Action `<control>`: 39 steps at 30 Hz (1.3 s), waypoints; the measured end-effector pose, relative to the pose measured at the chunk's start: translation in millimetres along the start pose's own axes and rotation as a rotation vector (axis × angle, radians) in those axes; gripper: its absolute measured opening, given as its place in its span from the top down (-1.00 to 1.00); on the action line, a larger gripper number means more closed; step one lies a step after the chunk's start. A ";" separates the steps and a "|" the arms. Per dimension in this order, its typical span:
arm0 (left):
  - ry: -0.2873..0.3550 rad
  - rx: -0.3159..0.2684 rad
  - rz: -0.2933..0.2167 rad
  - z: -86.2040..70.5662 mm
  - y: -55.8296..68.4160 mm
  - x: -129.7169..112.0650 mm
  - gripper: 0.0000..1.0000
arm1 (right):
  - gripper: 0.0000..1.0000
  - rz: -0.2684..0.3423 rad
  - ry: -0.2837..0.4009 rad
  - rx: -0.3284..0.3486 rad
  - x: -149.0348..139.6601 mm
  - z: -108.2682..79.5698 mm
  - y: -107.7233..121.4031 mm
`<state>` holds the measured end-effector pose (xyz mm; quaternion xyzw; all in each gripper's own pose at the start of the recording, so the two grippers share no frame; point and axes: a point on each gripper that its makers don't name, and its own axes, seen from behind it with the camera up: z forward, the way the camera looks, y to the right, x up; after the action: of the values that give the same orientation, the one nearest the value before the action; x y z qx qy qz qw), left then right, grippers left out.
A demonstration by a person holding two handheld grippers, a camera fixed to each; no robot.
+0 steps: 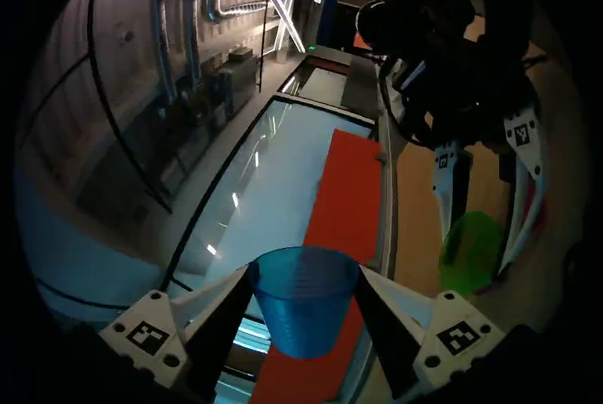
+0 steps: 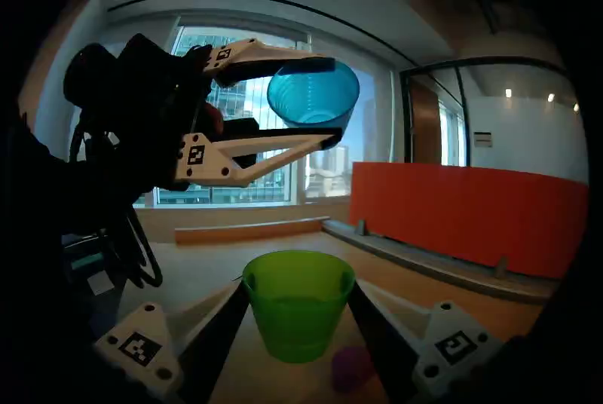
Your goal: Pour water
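Windows [image 2: 226, 102] fill the far wall of an office, and an orange partition [image 2: 467, 208] runs along the far edge of a pale wooden tabletop [image 2: 218, 261].

The right tongs [image 2: 298, 287] are closed narrowly on a green cup [image 2: 298, 313], one finger on each side, holding it upright low over the tabletop. I cannot tell whether its base touches. A small purple thing [image 2: 350, 366] lies just beside it towards the near edge.

Above and to the side, the left tongs [image 2: 335, 99] are rolled so that one finger sits over the other. They clamp a blue cup [image 2: 313, 95], which looks tipped about onto its side. In the left gripper view, the left tongs [image 1: 303, 272] grip the blue cup [image 1: 303, 306] on both walls. The right tongs [image 1: 475, 253] and the green cup [image 1: 471, 253] show farther off.

The pour seems to be under way, though no stream can be seen, and the darker band in the green cup may be water. To do it well, keep the green cup level and still. Bring the blue lip straight over the green mouth and low to it, since how the two line up in depth is unclear from here. Then roll the left wrist slowly so the water runs thin. A thin plastic wall may flex, so squeeze no harder.
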<state>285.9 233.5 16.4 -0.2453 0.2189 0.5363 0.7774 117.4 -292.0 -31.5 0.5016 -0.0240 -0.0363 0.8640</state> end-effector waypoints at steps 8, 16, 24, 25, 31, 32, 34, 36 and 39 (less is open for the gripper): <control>-0.013 0.004 -0.206 3.3 1.4 -9.2 -0.75 | -0.80 -0.001 0.004 -0.003 1.4 -2.6 0.7; -0.043 0.037 -0.404 3.1 -10.3 -20.6 -0.75 | -0.80 -0.003 0.004 -0.008 1.0 -4.6 1.9; -0.047 0.051 -0.670 5.4 -22.7 -29.3 -0.75 | -0.80 -0.004 0.007 -0.009 2.2 -6.0 2.3; -0.046 0.050 -0.702 5.3 -24.2 -30.0 -0.75 | -0.80 -0.005 0.007 -0.010 2.3 -6.1 2.3; -0.049 0.047 -0.861 5.1 -29.0 -36.4 -0.75 | -0.80 -0.007 0.008 -0.009 3.9 -6.7 1.1; -0.052 0.047 -0.883 5.4 -29.1 -38.0 -0.76 | -0.80 -0.008 0.008 -0.009 4.3 -6.8 0.8; -0.059 0.046 -0.931 6.6 -28.5 -41.8 -0.75 | -0.80 -0.008 0.009 -0.009 5.2 -7.0 0.2; -0.063 0.044 -0.977 8.1 -28.3 -45.3 -0.75 | -0.80 -0.010 0.009 -0.009 6.1 -7.3 -0.3; -0.065 0.043 -1.045 10.2 -29.5 -49.6 -0.75 | -0.80 -0.012 0.010 -0.010 7.2 -7.5 -0.8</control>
<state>298.1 194.7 58.7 -0.2889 0.0539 0.0799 0.9525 125.1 -286.5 -35.8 0.4974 -0.0167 -0.0392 0.8664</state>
